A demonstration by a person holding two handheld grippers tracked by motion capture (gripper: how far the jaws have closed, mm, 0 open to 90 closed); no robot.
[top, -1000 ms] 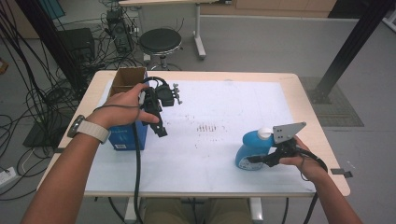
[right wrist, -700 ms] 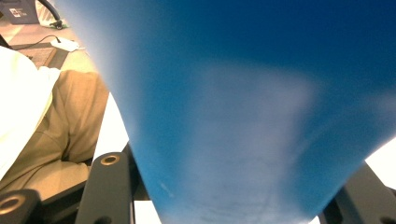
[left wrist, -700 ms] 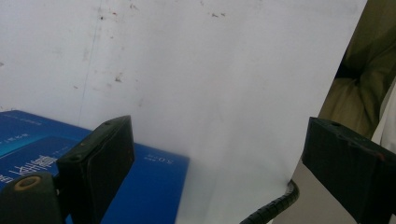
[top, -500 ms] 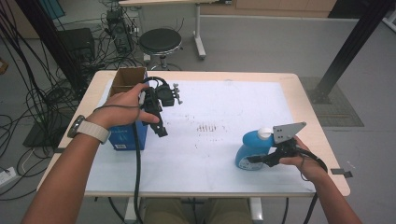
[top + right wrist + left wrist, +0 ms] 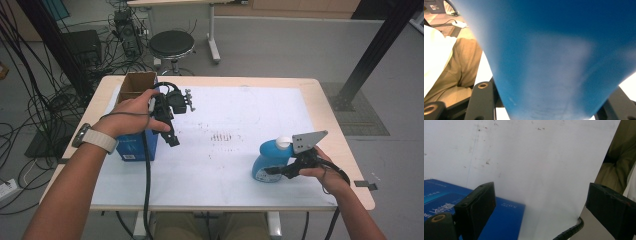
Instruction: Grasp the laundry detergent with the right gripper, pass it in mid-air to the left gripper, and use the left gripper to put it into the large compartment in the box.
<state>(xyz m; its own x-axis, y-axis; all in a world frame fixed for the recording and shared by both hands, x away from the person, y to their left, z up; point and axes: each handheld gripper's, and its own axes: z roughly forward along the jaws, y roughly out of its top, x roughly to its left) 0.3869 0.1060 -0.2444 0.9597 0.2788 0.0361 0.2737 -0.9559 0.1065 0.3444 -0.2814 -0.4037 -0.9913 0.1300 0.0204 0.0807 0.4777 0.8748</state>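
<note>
The right claw is clamped on the blue bottle, low on its body, and in the right gripper view you see why the grip sits there: the black jaws pinch the bottle where it narrows, a natural waist that should keep it from slipping. The bottle stands upright on the white sheet near the tabletop's right front corner, white cap up, so nothing can spill.

Over on the left, the left claw hangs above the sheet with its jaws spread wide and nothing between them, pointing down beside the blue box. That box has its cardboard flaps open at the far-left side, likely waiting as the bottle's destination. The free hand looks parked clear of the route.
</note>
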